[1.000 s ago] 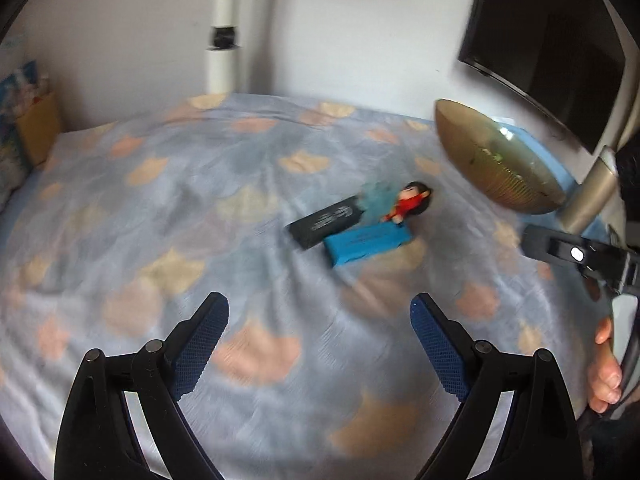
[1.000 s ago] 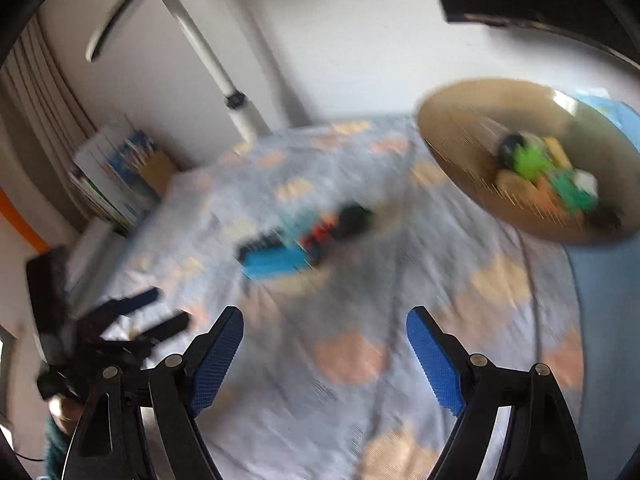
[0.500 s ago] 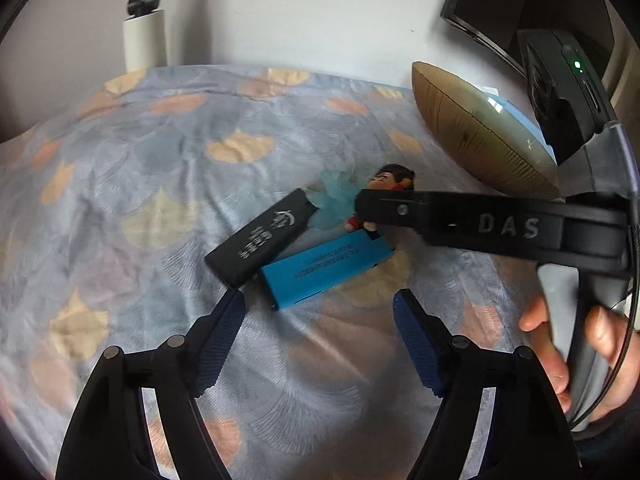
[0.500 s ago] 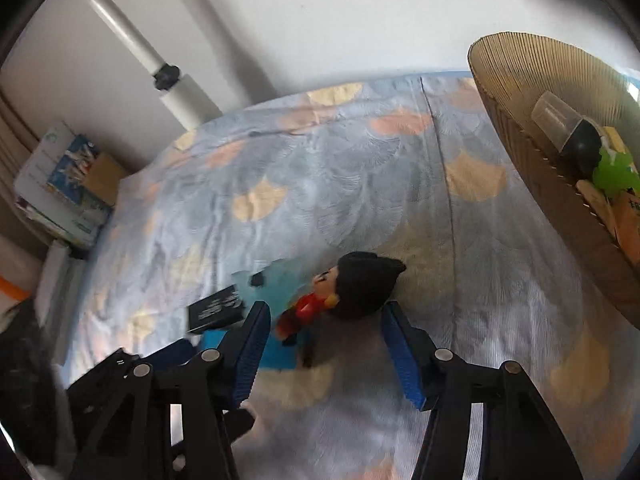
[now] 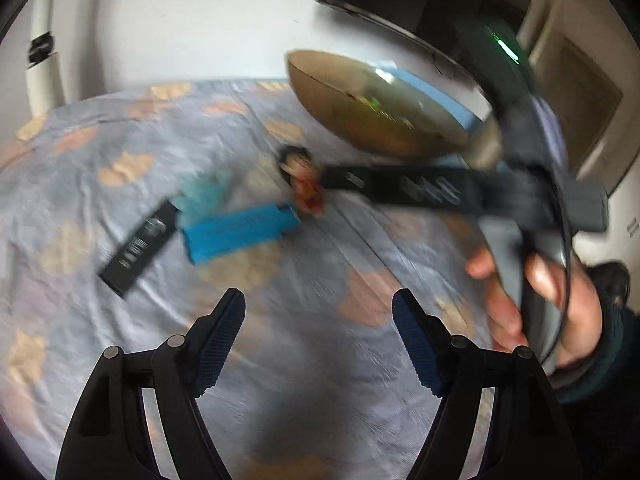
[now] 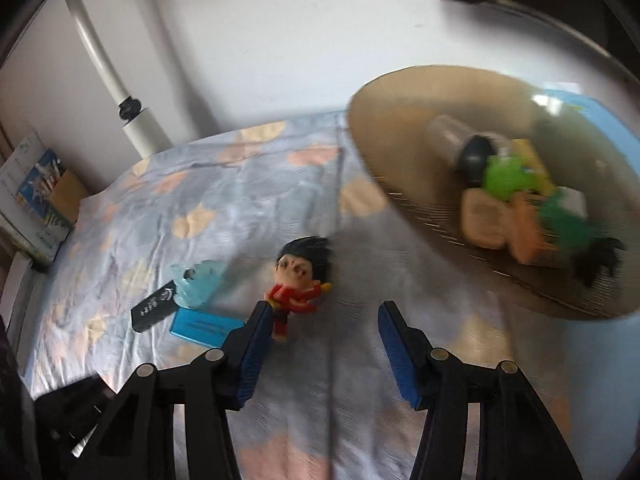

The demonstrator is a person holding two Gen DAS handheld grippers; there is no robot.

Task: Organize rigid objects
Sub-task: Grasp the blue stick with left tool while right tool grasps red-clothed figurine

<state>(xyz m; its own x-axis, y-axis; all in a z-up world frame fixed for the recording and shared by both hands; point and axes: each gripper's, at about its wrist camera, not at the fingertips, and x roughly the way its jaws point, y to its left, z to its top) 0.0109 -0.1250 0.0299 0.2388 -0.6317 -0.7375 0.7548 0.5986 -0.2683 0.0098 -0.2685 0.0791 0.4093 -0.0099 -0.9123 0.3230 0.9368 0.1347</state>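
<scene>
A: What is seen at the far left of the right wrist view?

B: A stack of books (image 6: pixel 38 192) is seen against the wall, beside a white pole (image 6: pixel 116 76) with a black clamp. The surface looks like a bed covered by a blue-grey sheet (image 6: pixel 248 208) printed with orange and tan shapes.

A: And what is laid on the sheet, left to right?

B: A black rectangular box (image 6: pixel 154 306) with white print is seen first, then a translucent teal piece (image 6: pixel 196 282) touching it, with a blue rectangular box (image 6: pixel 204 326) just beside and below both. A small figurine (image 6: pixel 300 280) with black hair and a red outfit is laid on its back to the right of them.

A: How is the right claw (image 6: pixel 320 340) held?

B: It is held apart with nothing pressed between its pads; its jaws have just been closing. The figurine's lower body is met by the left pad's tip in that view, though contact cannot be told through the blur.

A: And further right?

B: A ribbed golden bowl (image 6: pixel 400 128) is seen, well apart from the boxes, with green, orange and cream toys piled in it.

A: What about the left claw (image 5: pixel 318 332)?

B: It is held open over bare sheet, nearer the camera than the boxes, its jaws having just been closing on nothing. At the right of its view, a hand (image 5: pixel 540 304) is wrapped round the other tool's handle.
</scene>
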